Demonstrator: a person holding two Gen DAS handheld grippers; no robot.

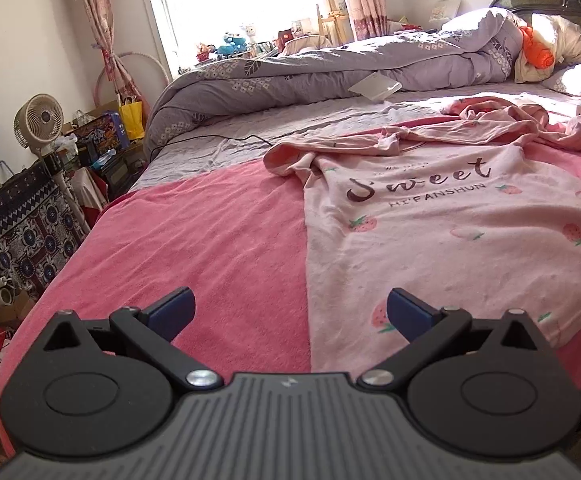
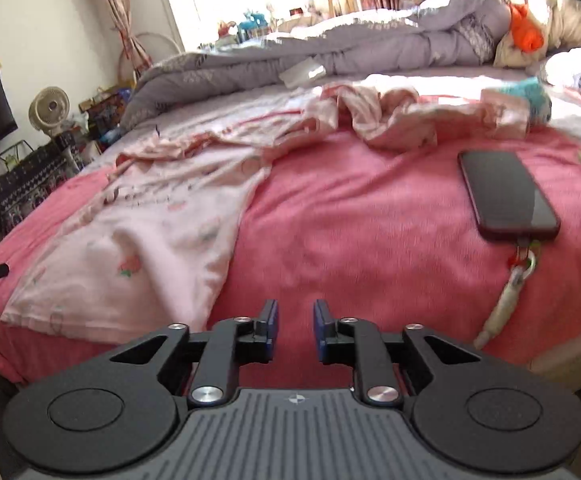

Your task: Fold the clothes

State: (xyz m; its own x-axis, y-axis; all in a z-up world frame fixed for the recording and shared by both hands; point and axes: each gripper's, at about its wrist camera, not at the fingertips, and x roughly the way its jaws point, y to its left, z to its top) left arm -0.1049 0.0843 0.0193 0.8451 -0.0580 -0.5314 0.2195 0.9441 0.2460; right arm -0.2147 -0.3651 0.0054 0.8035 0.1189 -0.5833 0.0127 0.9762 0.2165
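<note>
Pink pyjama top, printed "Sweet" with strawberries, lies spread face-up on the pink blanket over the bed, hem toward the near edge, collar and sleeves bunched at the far end. More pink garments in a crumpled heap beyond it, near the rolled grey duvet. Left claw hovers above the near edge of the bed, jaws wide apart, nothing between them; the top's left edge runs just under the gap. Right claw off to the right of the top (view is blurred), jaws only narrowly apart, empty, over bare blanket. Black phone lies face-up further right, a strap trailing from its near end
</note>
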